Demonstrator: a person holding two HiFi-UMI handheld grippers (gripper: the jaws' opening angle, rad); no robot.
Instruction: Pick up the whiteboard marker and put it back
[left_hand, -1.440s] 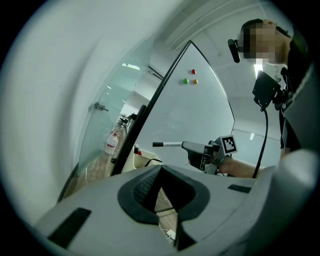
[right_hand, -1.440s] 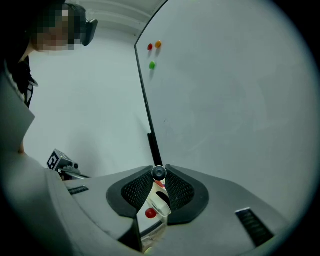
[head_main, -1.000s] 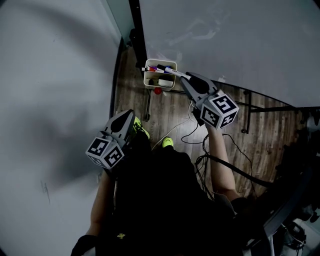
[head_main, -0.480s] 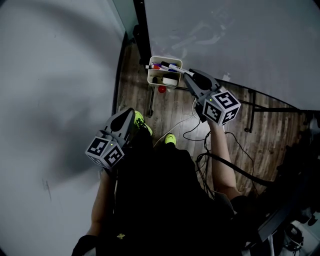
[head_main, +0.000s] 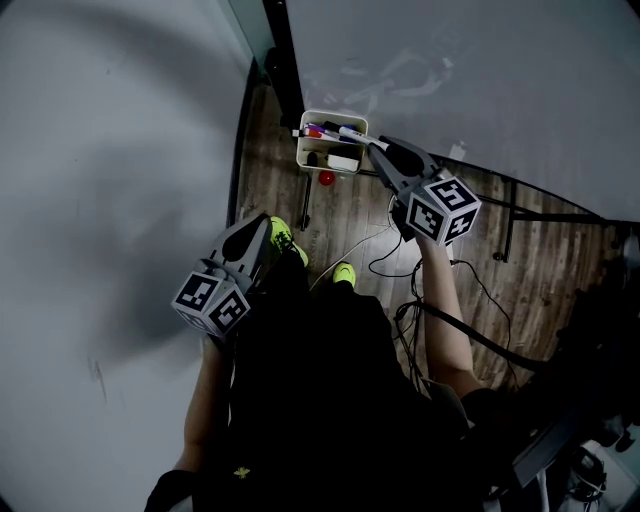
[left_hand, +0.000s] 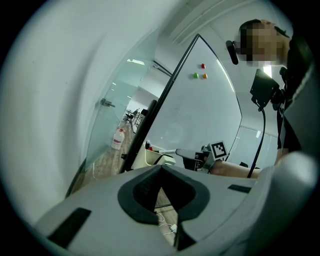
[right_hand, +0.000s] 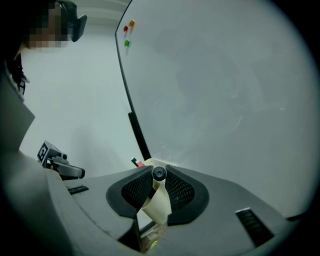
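Observation:
My right gripper (head_main: 376, 152) is shut on a whiteboard marker (head_main: 352, 133) and holds it roughly level over the right side of a cream holder box (head_main: 346, 161) at the foot of the whiteboard. In the right gripper view the marker's round end (right_hand: 159, 173) sits between the pads, with the box (right_hand: 159, 207) below. Other markers (head_main: 316, 131) lie in the box. My left gripper (head_main: 262, 222) hangs low at the left, apart from the box, shut with nothing in it (left_hand: 161, 170). From there I see the right gripper (left_hand: 192, 156) and its marker (left_hand: 170, 151).
The whiteboard (head_main: 480, 70) stands on a black frame (head_main: 280, 60) over a wooden floor (head_main: 340, 215) with cables (head_main: 400, 265). A red ball (head_main: 327, 178) sits under the box. Coloured magnets (left_hand: 200, 75) stick high on the board. A grey wall (head_main: 110, 150) fills the left.
The right gripper has sunk a little with the marker still in it, staying over the box. The left gripper has kept still.

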